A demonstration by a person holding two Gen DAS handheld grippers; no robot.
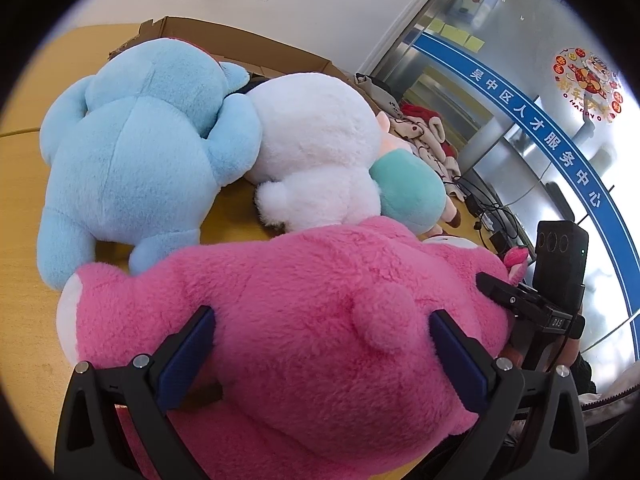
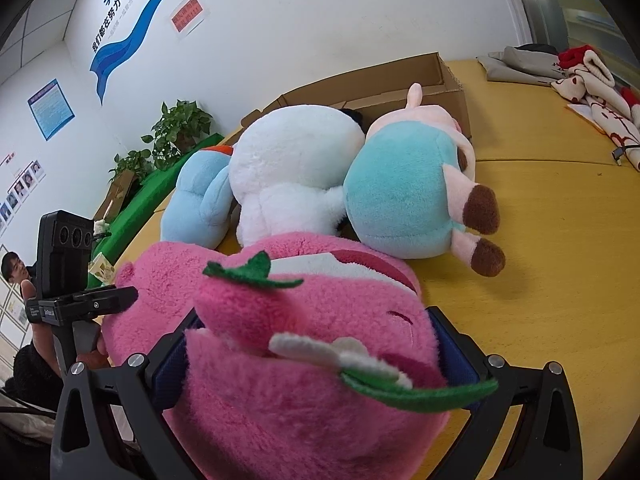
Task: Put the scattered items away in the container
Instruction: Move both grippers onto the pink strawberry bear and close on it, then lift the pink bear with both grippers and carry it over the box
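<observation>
A big pink plush bear (image 1: pixel 320 320) fills the foreground of both views, also in the right wrist view (image 2: pixel 280 360). My left gripper (image 1: pixel 324 332) is shut on its body from one end. My right gripper (image 2: pixel 316 340) is shut on its head end, near the felt strawberry. Beyond it on the yellow table (image 2: pixel 560 240) lie a light blue plush (image 1: pixel 136 152), a white plush (image 1: pixel 316 148) and a teal and pink pig plush (image 2: pixel 408 196). A cardboard box (image 2: pixel 420 80) stands open behind them.
A pile of folded clothes (image 2: pixel 592 92) lies at the table's far right. Cables (image 1: pixel 484 204) trail near the table edge by the glass wall. Potted plants (image 2: pixel 180 128) and a person (image 2: pixel 16 268) are off to the left.
</observation>
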